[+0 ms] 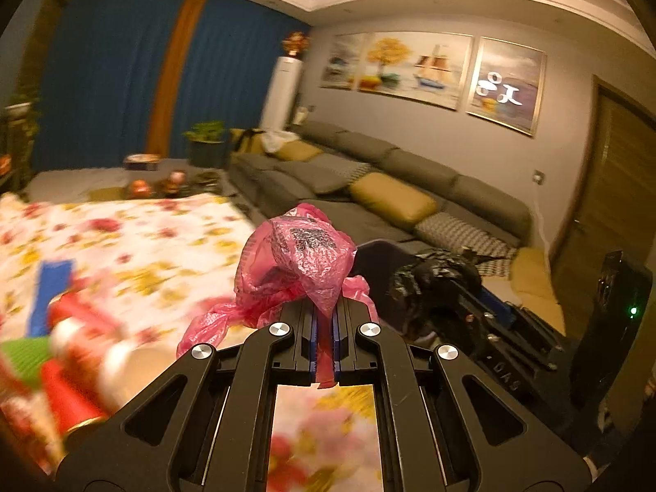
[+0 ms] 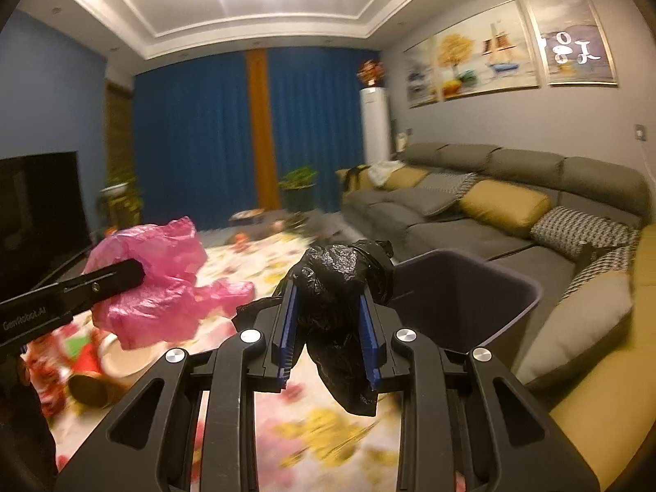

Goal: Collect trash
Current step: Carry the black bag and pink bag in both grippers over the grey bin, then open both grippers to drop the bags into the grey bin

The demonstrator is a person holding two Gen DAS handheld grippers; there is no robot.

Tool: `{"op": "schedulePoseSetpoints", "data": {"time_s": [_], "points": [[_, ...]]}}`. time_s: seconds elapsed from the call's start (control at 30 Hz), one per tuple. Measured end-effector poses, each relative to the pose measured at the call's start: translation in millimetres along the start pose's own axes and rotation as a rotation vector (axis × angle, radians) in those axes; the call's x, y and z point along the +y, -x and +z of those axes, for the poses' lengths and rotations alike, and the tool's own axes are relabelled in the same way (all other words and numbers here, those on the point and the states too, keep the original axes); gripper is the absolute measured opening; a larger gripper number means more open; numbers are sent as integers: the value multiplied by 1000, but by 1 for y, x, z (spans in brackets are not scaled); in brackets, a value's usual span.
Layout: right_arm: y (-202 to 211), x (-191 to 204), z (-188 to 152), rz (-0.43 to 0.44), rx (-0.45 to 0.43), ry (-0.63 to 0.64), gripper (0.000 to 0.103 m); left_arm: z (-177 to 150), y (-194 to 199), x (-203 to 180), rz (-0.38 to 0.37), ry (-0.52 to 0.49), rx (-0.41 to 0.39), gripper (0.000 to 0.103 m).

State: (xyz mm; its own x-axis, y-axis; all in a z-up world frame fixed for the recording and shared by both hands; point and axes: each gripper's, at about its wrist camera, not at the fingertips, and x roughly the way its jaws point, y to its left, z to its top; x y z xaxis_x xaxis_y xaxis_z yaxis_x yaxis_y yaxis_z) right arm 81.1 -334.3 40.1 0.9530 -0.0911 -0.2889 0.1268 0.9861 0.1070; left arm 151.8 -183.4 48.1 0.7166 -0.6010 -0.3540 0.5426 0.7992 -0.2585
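Grey sofa (image 2: pixel 492 205) w/ yellow cushions along rt wall; blue curtains (image 2: pixel 197 139) at back; paintings (image 2: pixel 471 61) above; ceiling lights on.

Crinkled thin pink plastic bag (image 1: pixel 301 260) with a soft sheen, glossy crumpled black plastic bag (image 2: pixel 342 287), matt black metal left gripper (image 1: pixel 326 328) with ribbed blue pads, smooth dark plastic bin (image 2: pixel 463 299), floral printed tablecloth (image 1: pixel 156 238), matt grey fabric sofa (image 2: pixel 471 205)

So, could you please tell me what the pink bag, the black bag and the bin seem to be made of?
Pink bag: thin, translucent plastic film, crinkled, with dark print. Black bag: opaque, glossy plastic film, creased with highlights. Bin: probably rigid moulded plastic, smooth, matte, dark purplish grey.
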Motion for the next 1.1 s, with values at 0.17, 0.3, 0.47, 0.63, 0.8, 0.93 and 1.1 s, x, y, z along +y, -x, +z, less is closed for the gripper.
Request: {"op": "schedulePoseSetpoints", "data": {"time_s": [0.17,0.3,0.47,0.63,0.8,0.93,1.1], "points": [[-19,-31,6,-67,-15,-18,29,10,-57,-24,-62,-30,27,4],[-36,-53,5,-106,-8,-25,29,14,-102,-26,-93,-11,73,4],[-52,-71,2,-129,9,-34,29,13,-150,-28,-120,12,139,4],[-70,-83,-2,-143,39,-46,29,10,-179,-36,-134,6,182,4],[-78,-92,-6,-154,60,-59,29,9,-197,-36,-162,27,212,4],[-83,-92,-7,-163,73,-58,29,6,-205,-37,-177,31,228,4],[-92,-99,-9,-164,95,-73,30,2,-219,-35,-187,51,262,9]]}}
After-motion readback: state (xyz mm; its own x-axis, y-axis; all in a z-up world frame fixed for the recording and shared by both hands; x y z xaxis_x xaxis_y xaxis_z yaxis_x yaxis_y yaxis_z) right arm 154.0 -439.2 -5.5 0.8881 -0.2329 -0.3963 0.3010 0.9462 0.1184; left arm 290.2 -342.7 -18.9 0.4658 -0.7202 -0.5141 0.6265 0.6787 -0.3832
